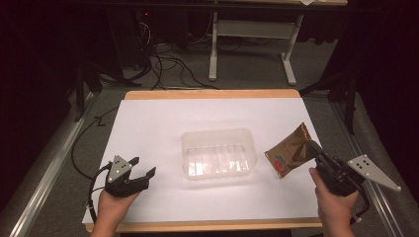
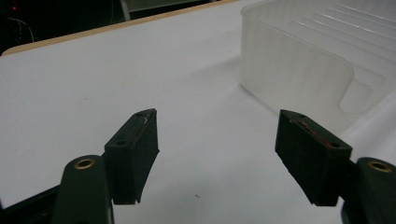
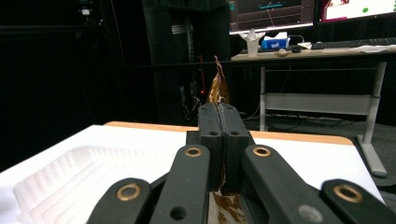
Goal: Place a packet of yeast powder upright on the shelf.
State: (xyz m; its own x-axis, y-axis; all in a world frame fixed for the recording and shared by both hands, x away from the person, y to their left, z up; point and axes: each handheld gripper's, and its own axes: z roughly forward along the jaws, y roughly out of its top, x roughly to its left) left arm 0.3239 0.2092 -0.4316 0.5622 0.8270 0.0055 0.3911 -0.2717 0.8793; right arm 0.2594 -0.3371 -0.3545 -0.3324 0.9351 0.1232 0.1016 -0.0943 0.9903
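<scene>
My left tongs [image 1: 141, 170] gape empty at lower left of the desk [image 1: 148, 118]. The clear tray [image 1: 218, 154] sits mid-frame. Right of it, my right tongs [image 1: 316, 150] pinch the brown packet [image 1: 289, 154], nearer the tray's right end.

Left black two-jaw gripper [image 1: 141, 167] lower left, jaws spread wide. Right black two-jaw gripper [image 1: 313, 148] lower right, jaws pressed together.

Wooden table [image 1: 207, 94], white sheet [image 1: 163, 123] covering it, clear plastic tray [image 1: 217, 154] resting at centre
</scene>
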